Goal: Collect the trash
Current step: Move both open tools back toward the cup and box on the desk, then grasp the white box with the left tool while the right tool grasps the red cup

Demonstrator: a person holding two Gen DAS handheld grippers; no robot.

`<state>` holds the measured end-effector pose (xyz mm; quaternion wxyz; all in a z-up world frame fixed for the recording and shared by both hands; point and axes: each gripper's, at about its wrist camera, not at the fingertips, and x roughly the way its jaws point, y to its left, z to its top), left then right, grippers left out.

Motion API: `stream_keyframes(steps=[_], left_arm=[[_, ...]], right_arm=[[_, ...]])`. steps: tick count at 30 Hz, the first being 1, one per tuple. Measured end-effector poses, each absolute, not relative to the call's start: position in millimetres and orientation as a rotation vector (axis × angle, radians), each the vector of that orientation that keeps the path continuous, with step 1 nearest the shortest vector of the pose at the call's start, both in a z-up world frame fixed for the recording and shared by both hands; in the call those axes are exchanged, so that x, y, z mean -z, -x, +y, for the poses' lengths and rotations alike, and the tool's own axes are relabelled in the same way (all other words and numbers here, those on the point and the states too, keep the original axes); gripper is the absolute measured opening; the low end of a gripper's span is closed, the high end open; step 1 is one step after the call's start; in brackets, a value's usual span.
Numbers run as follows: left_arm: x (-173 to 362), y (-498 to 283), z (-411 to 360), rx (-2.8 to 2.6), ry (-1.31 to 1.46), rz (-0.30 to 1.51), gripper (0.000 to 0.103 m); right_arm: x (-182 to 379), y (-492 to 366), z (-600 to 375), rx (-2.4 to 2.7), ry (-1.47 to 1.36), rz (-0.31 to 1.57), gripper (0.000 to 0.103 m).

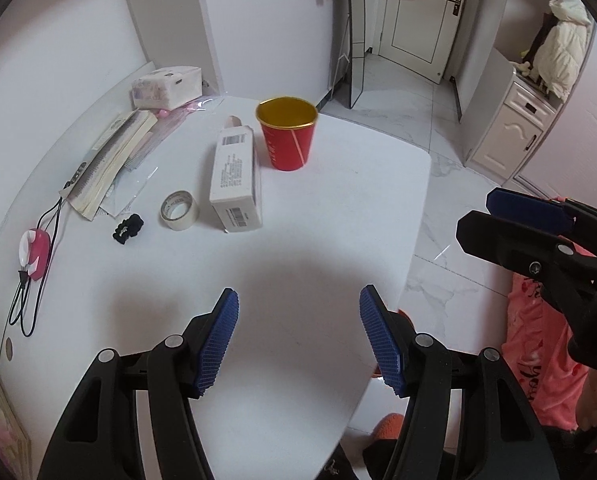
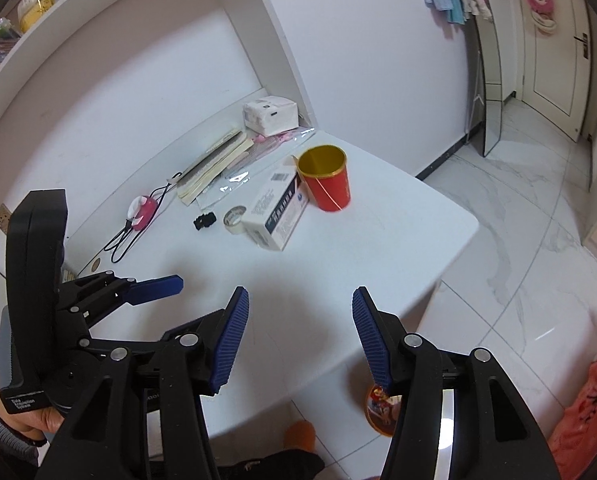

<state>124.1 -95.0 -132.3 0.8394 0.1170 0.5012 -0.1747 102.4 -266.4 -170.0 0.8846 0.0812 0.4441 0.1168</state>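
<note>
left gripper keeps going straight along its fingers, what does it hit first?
Most likely the bare white tabletop. The left gripper tilts down at it, jaws open and empty. The white carton and red cup lie farther on, though depth is uncertain.

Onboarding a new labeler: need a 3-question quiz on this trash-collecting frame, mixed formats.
1. True or false: the red cup lies on its side.
2. Which sits right beside the white carton, on the side away from the cup? A) tape roll B) tissue pack C) pink charger
3. Fill in: both the left gripper and the right gripper hold ____ between their pads.

Key
1. False: it stands upright on the table, mouth up.
2. A: the tape roll lies next to the carton.
3. Nothing: both are open over the table's near edge.
</note>
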Motion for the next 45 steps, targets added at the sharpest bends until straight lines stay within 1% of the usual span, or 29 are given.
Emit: stream_keyframes(steps=[8,9,11,17,18,19,20,30,39,40,41,42,43,45], left_arm=[[146.2,-176.0,-77.6,0.338,-0.219,1.092,0.064],[149.0,-181.6,-77.0,0.335,-0.221,1.097,0.064],[155.8,-194.7,-76.2,0.336,-0.215,1.112,0.064],[171.7,-219.4,-80.2,0.358,-0.226,1.135,0.064],[173.9,-222.9,-80.8,0.363,-0.231,1.136,0.064],[176.0,-225.4,-81.9,0.364,-0.234,1.138,0.064],[178.9,-228.3,-83.0,0.373,-0.237,1.142,0.064],[195.0,-247.4,-91.3,0.419,-0.238,1.161,0.064],[202.8,-265.6,-87.4,0.425,-0.205,1.164,0.064],[203.9,-267.5,-88.0,0.427,-0.196,1.167,0.064],[205.6,-270.0,-87.3,0.43,-0.183,1.173,0.051],[206.0,-271.7,-87.0,0.437,-0.172,1.173,0.044],[205.6,-272.1,-88.3,0.435,-0.172,1.168,0.044],[204.0,-272.3,-86.3,0.435,-0.161,1.163,0.043]], right_arm=[[183.6,-161.1,-249.9,-0.246,-0.131,0.94,0.055],[186.8,-169.8,-248.8,-0.241,-0.13,0.944,0.056],[191.9,-181.3,-248.3,-0.231,-0.124,0.946,0.061],[211.8,-224.5,-243.0,-0.224,-0.082,0.967,0.063],[214.8,-231.2,-242.3,-0.217,-0.072,0.97,0.065],[217.9,-236.9,-241.9,-0.213,-0.063,0.97,0.072],[221.3,-242.5,-241.4,-0.21,-0.054,0.971,0.074],[258.6,-290.6,-242.7,-0.212,0.013,1.021,0.074],[273.5,-318.5,-235.2,-0.233,0.015,1.009,0.074],[274.3,-319.3,-233.4,-0.242,0.017,1.005,0.066],[274.6,-319.6,-232.0,-0.242,0.024,0.998,0.053],[274.2,-319.0,-232.2,-0.241,0.026,0.994,0.051],[273.5,-318.8,-232.7,-0.237,0.025,0.991,0.046],[272.8,-315.5,-236.3,-0.231,0.007,0.989,0.043]])
